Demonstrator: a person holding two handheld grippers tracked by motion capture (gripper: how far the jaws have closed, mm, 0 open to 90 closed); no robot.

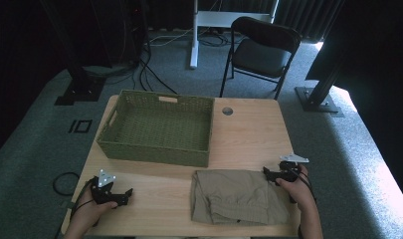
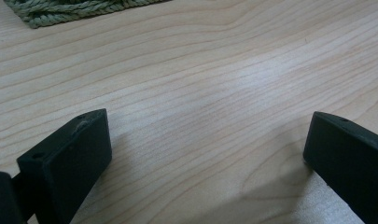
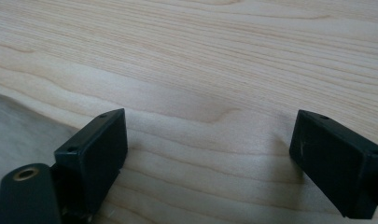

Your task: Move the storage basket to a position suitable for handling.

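Both jaws spread empty, the right gripper point(image 1: 271, 176) should pinch the folded shorts point(image 1: 236, 196) near the desk's point(image 1: 253, 134) front edge; the left gripper point(image 1: 123, 195) supports.

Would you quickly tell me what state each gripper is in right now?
Left gripper: open, holding nothing.
Right gripper: open, empty, beside the folded khaki garment.

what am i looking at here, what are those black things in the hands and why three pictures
A person sits at a wooden table with a hand-held two-jaw gripper in each hand: the left gripper and the right gripper. The high view looks down on the table from above. The other two pictures come from cameras riding on each gripper, looking along its black jaws. On the table lie a green woven basket and folded khaki shorts. Both grippers are open over bare wood and hold nothing; the right one is beside the shorts.
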